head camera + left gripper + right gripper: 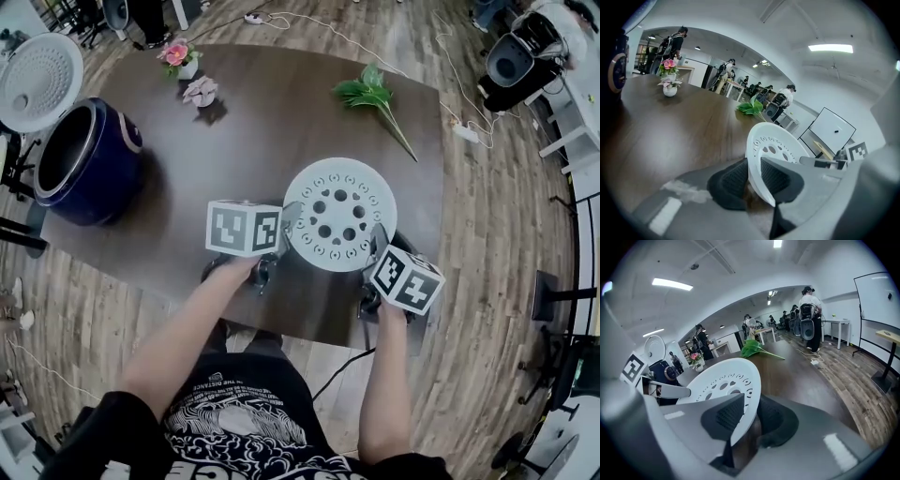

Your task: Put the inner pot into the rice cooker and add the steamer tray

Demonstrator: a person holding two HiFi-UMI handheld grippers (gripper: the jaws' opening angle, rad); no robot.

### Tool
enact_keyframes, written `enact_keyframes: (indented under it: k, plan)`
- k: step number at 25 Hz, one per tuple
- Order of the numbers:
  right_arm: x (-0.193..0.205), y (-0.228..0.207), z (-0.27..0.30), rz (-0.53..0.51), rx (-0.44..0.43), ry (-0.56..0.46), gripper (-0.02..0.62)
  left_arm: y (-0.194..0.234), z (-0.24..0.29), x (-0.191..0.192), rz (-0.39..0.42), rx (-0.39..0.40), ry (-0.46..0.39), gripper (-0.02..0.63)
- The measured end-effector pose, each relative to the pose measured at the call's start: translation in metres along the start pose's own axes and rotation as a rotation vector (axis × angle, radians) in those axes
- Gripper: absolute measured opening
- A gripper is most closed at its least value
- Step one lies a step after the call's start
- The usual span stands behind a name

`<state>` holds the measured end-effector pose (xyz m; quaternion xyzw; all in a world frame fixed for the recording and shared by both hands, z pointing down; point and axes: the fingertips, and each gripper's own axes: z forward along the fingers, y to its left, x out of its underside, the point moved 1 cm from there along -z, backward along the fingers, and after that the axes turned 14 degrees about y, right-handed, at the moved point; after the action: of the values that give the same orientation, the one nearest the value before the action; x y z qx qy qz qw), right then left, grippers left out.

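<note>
- At the near edge of the dark wooden surface (281, 122), the white perforated steamer tray (339, 214) sits between my two grippers, well apart from the rice cooker (89, 159) at the far left.
- My left gripper (287, 231) is narrowed onto the tray's left rim. In the left gripper view (757, 176) both pads press the thin white edge (773, 145).
- My right gripper (378, 244) has the opposite rim pinched the same way. The right gripper view (747, 416) shows the tray (724, 383) wedged between its pads.
- The tray looks roughly level and, going by the shadow under it, slightly off the surface, though I cannot be sure it is fully clear.
- The cooker stands with its lid (37, 80) swung open, so its mouth is free to take the tray.
- I see no loose inner pot on the surface, and a pale rim shows inside the cooker's mouth. I judge the pot is already seated, but the dark interior does not confirm it.
- By my reading the first half is done and the tray is gripped. What is left is carrying it across to the cooker, lowering it in level and letting go.
- A small flower pot (178, 56), a second small ornament (200, 91) and a green leafy sprig (375, 94) lie at the far side, away from that route.
</note>
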<state>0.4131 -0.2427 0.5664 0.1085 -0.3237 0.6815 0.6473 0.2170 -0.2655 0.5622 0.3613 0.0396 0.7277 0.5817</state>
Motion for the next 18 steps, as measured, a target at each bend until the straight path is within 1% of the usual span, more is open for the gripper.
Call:
enact_keyframes:
  k: [9, 18]
  plan:
    - [-0.030, 0.061, 0.015, -0.122, -0.054, -0.016, 0.084, 0.043, -0.047, -0.013, -0.069, -0.045, -0.101, 0.091]
    - [-0.058, 0.142, 0.030, -0.247, -0.139, -0.033, 0.086, 0.093, -0.109, -0.022, -0.136, -0.104, -0.220, 0.089]
